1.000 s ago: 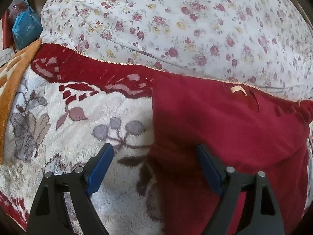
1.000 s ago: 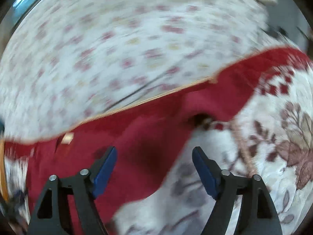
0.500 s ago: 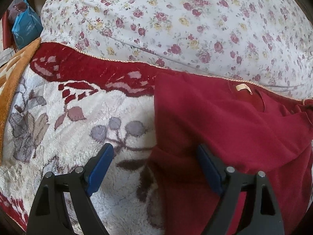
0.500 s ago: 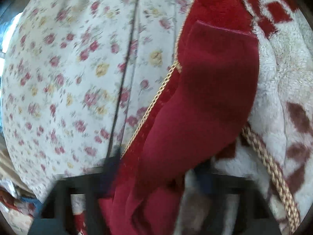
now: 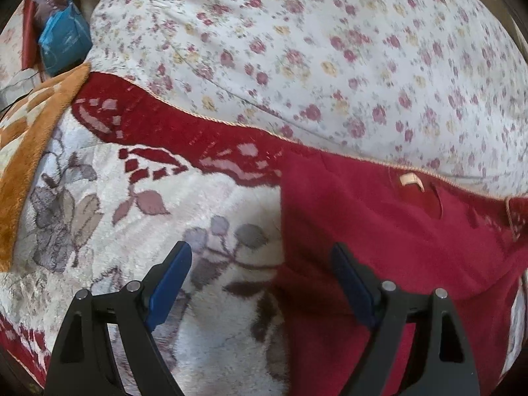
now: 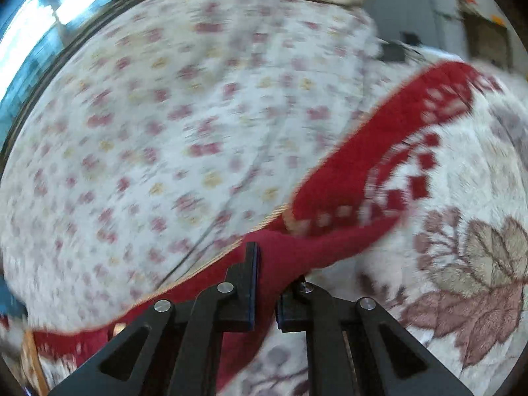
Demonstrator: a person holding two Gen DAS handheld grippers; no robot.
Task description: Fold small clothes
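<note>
- The left gripper [image 5: 260,265] pointed steeply down over the bed; its jaws stood wide apart with nothing between them; one blue pad hung over the plush floral blanket [image 5: 132,217], the other over the left edge of the red garment [image 5: 379,231].
- The red garment lay spread flat on the blanket, its neckline and small pale label [image 5: 411,180] towards the flowered quilt [image 5: 313,49] behind; the quilt's edge met the blanket's red border just beyond the collar.
- The right gripper [image 6: 264,280] also pointed downward, tilted a little to one side; its jaws had just been closing and stood clenched on a fold of the red garment [image 6: 330,244], which bunched up between the pads and trailed off towards the blanket [image 6: 462,198] on the right.
- The right wrist view was smeared by motion; the quilt [image 6: 165,132] filled most of it.
- An orange blanket [image 5: 29,151] and a blue bag [image 5: 62,43] lay at the far left.
</note>
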